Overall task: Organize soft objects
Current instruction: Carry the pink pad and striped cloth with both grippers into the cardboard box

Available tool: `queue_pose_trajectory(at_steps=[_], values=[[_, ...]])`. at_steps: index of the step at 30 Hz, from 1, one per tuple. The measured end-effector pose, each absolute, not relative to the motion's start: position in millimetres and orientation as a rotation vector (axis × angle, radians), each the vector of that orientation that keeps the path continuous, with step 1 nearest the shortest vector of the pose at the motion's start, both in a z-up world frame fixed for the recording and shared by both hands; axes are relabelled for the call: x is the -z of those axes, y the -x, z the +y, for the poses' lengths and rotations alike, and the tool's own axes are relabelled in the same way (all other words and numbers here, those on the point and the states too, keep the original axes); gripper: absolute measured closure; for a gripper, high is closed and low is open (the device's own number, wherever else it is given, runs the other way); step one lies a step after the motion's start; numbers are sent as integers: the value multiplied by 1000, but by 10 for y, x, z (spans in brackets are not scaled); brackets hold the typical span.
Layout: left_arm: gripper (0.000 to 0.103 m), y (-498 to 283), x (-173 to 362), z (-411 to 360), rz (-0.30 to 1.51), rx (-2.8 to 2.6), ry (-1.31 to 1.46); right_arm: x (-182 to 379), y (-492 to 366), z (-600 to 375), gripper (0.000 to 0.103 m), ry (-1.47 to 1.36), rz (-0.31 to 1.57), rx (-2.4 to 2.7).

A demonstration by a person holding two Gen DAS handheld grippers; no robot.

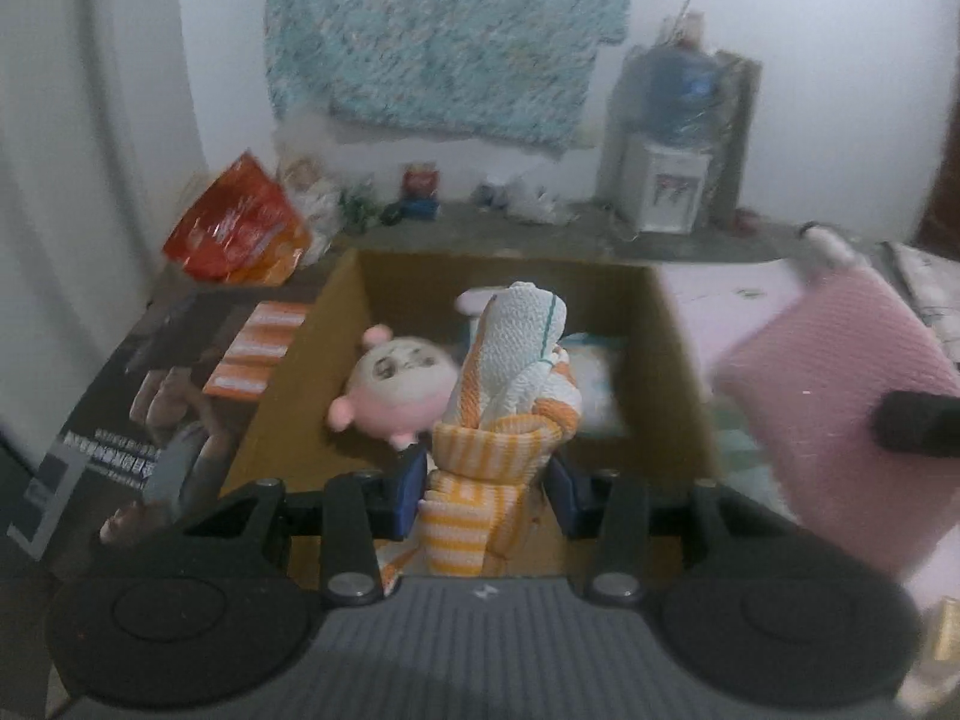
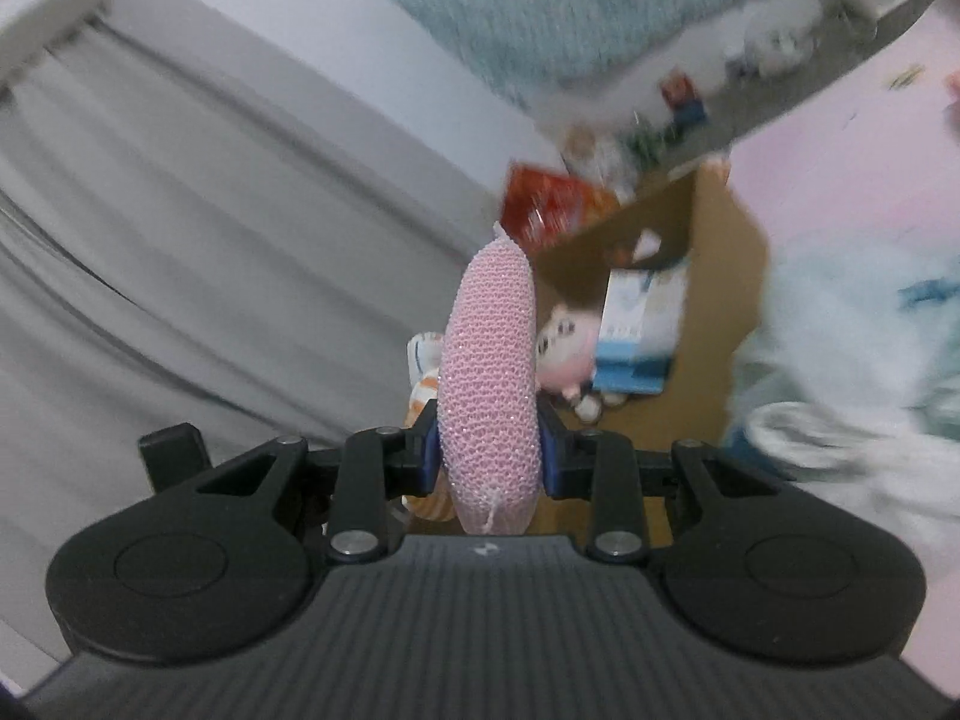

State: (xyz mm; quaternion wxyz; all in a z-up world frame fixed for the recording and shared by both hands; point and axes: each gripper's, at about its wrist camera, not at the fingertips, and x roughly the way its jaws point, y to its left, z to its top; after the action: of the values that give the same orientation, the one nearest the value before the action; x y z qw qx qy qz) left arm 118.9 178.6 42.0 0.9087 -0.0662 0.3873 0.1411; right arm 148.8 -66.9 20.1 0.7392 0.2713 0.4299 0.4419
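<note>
Left gripper [image 1: 489, 489] clamps an orange-striped cloth [image 1: 510, 396], bunched above the open cardboard box [image 1: 678, 360]. Right gripper [image 2: 489, 456] pinches a pink mesh sponge [image 2: 489, 384] edge-on, just beside the box. Pink plush toy [image 1: 396, 390] lies inside the box.

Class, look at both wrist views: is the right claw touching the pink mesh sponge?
Touching. The right wrist view shows the right claw with both blue pads pressed against the sides of the pink mesh sponge, which stands edge-on between them with no gap.
</note>
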Motion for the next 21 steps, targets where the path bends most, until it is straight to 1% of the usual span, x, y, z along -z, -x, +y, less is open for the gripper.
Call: queue_pose_trajectory(at_steps=[4, 8, 12, 15, 18, 19, 21], values=[[59, -1370, -170, 2121, 877, -312, 128, -139, -1604, 132, 73, -474, 1032, -911], [59, -1523, 58, 2315, 949, -334, 131, 94, -1721, 663, 73, -413, 1107, -835], [59, -1600, 226, 2458, 1013, -363, 141, 414, -1776, 778, 73, -459, 1195, -781], [58, -1615, 314, 2540, 1052, -379, 164, 557, -1800, 839, 73, -482, 1220, -808], [57, -1653, 440, 2649, 1093, -395, 209, 703, -1794, 892, 72, -504, 1258, -793], [59, -1659, 464, 2665, 1089, -397, 211, 776, -1832, 889, 71, -511, 1273, -773], [56, -1669, 491, 2658, 1089, -383, 207, 889, -1861, 905, 68, -498, 1305, -737]])
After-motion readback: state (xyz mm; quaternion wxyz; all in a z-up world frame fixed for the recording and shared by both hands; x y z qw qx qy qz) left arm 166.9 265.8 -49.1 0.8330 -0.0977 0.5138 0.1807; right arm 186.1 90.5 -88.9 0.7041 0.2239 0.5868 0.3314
